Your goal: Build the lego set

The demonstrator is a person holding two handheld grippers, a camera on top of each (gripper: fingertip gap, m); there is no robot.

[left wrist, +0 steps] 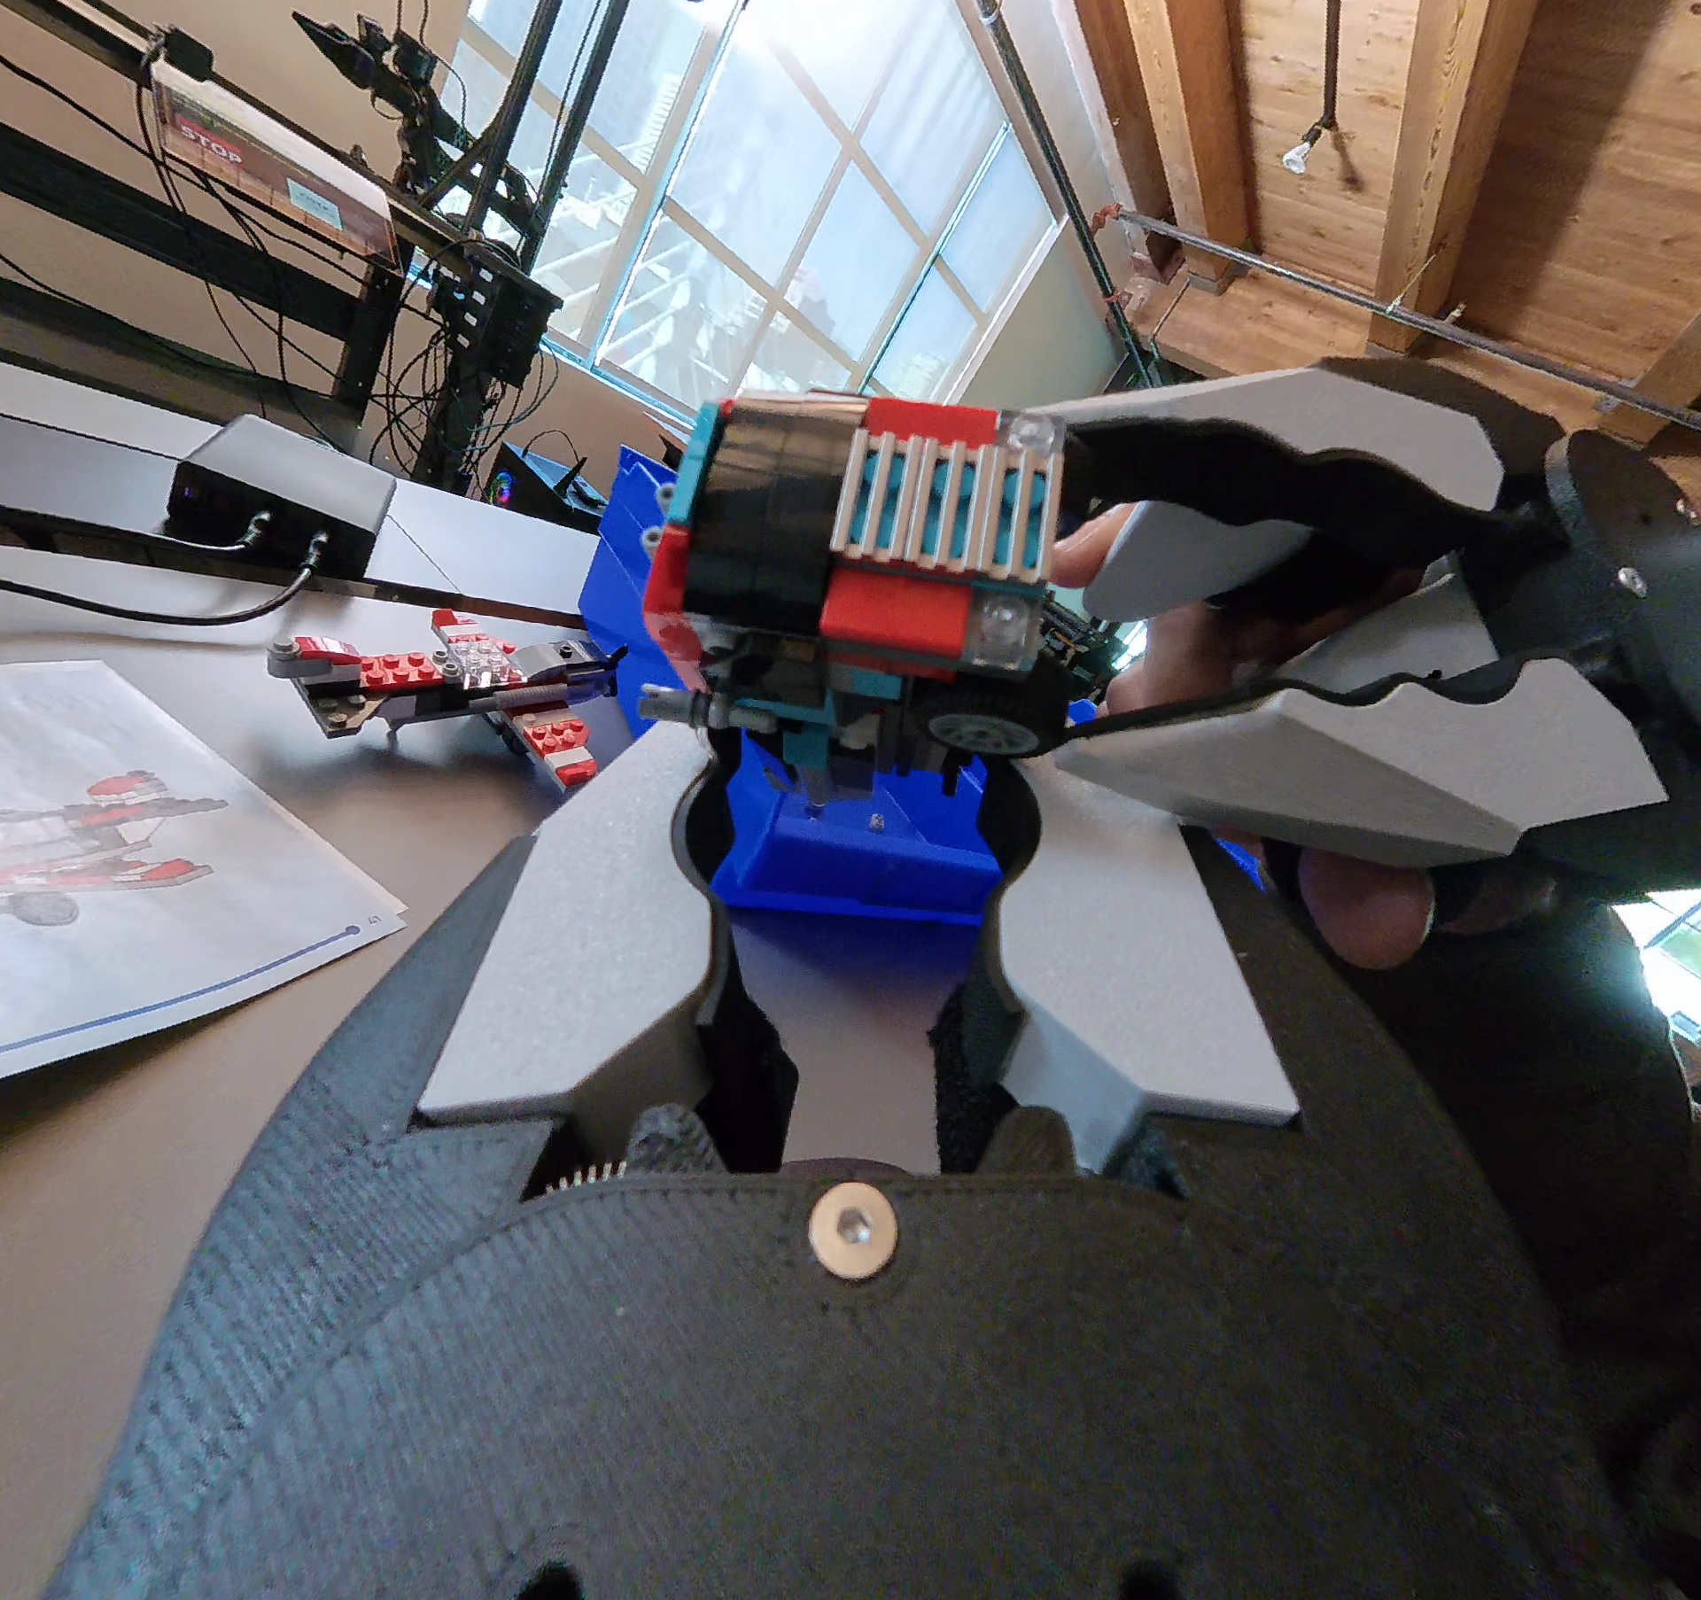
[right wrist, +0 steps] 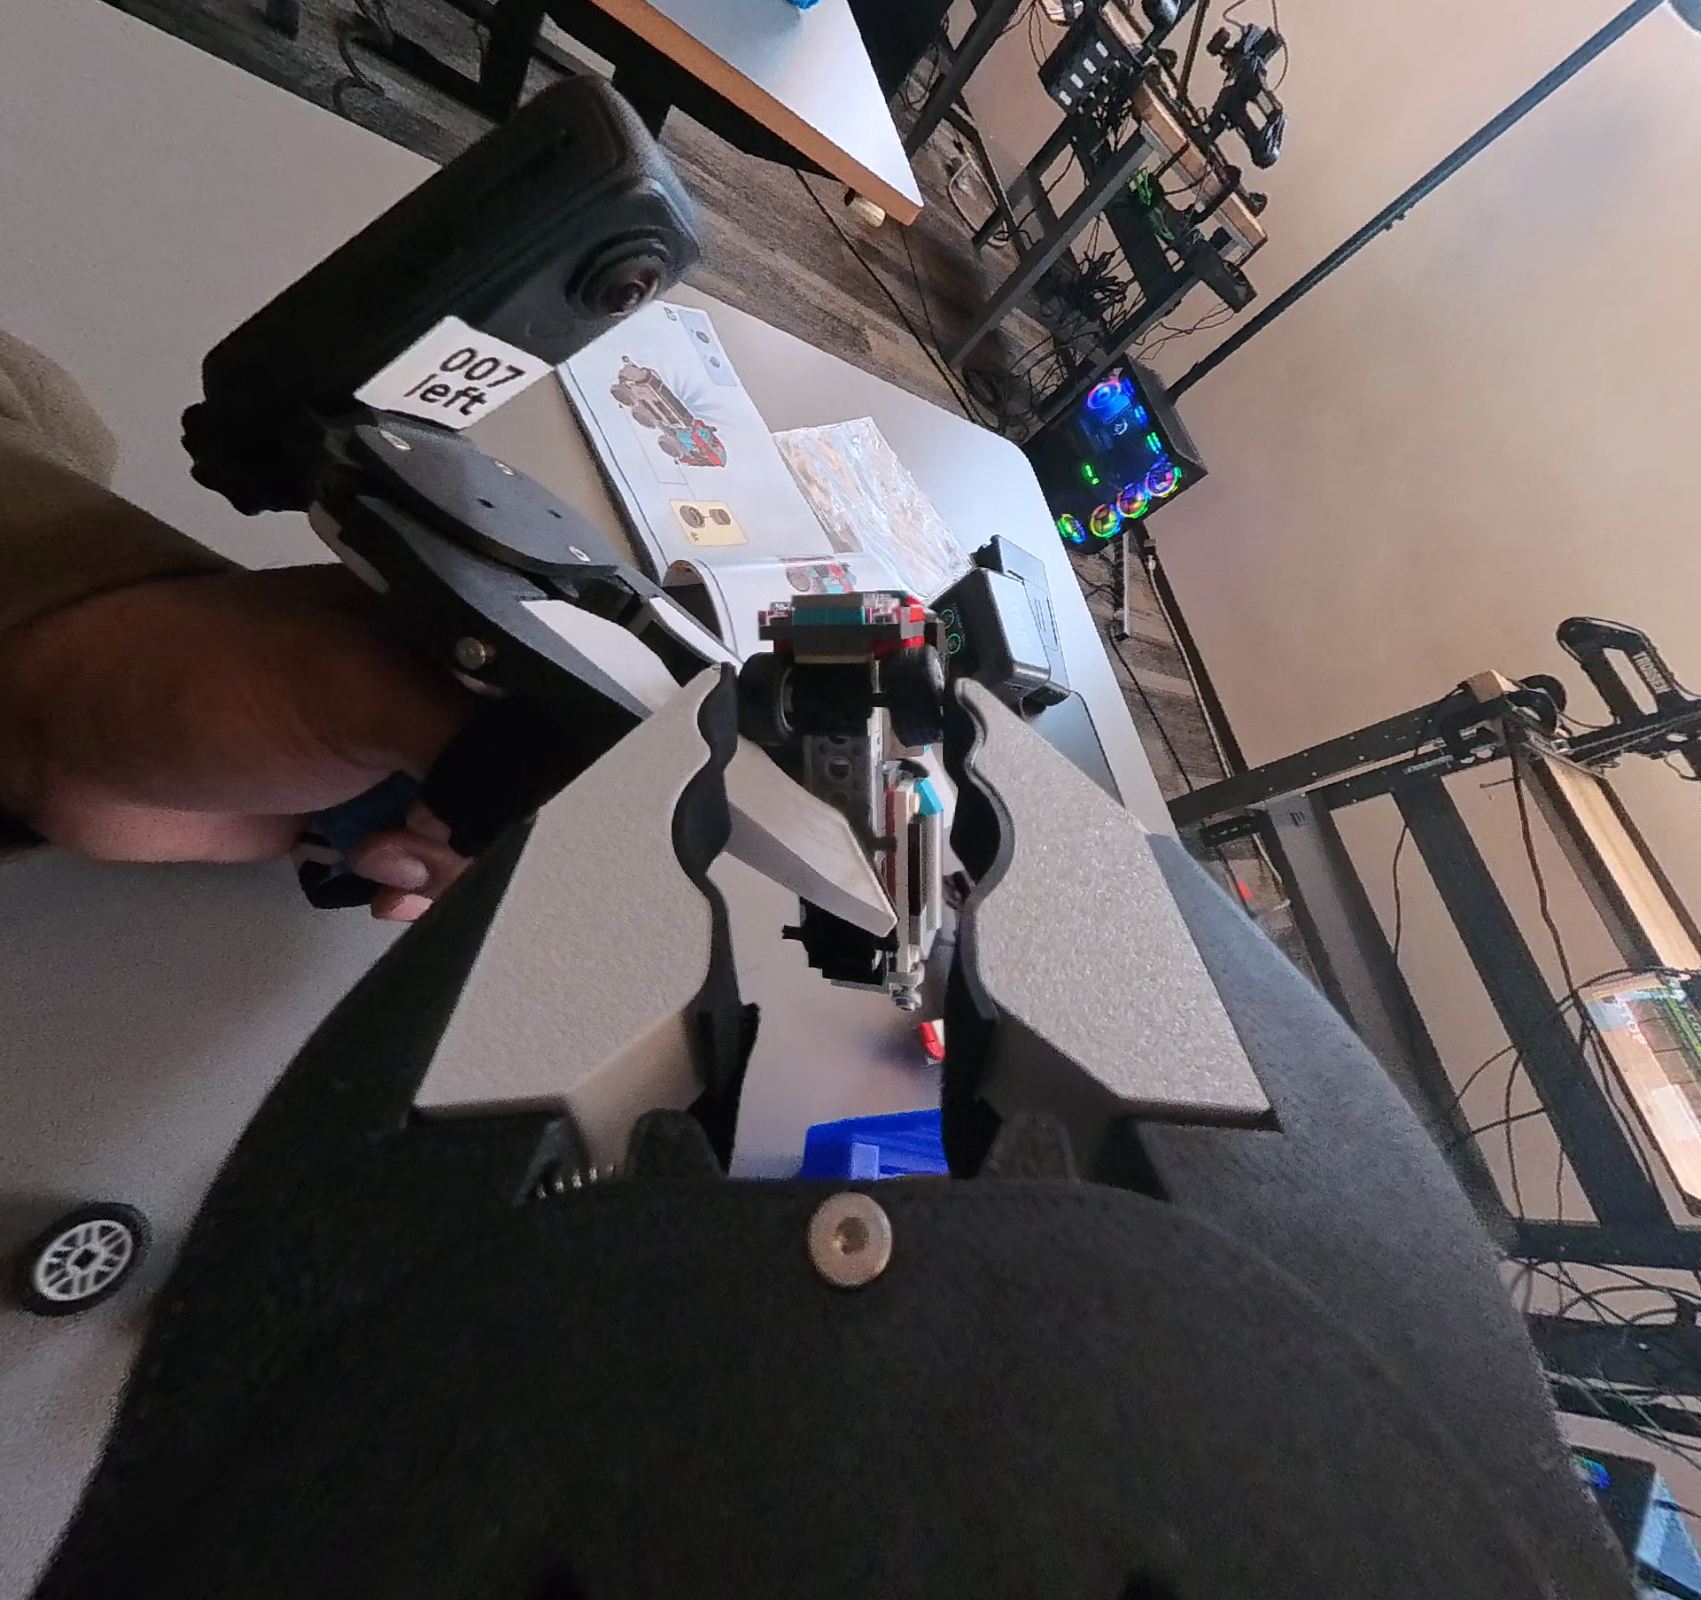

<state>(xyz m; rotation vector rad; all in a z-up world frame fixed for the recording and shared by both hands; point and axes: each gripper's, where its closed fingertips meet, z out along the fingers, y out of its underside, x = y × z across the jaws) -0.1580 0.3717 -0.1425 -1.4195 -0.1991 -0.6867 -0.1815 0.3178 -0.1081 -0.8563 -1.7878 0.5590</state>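
The left tongs, low in the centre of their own view, are closed on the underside of a red, black and teal toy truck. The right tongs reach in from the right edge and appear clamped on its wheeled front end, one pad against each tyre. The truck hangs mid-frame above a blue bin, with a small red brick plane and an instruction sheet on the desk at left and a loose wheel at the right view's lower left.

bright window, wooden ceiling, black box, lit computer case, loose wheel
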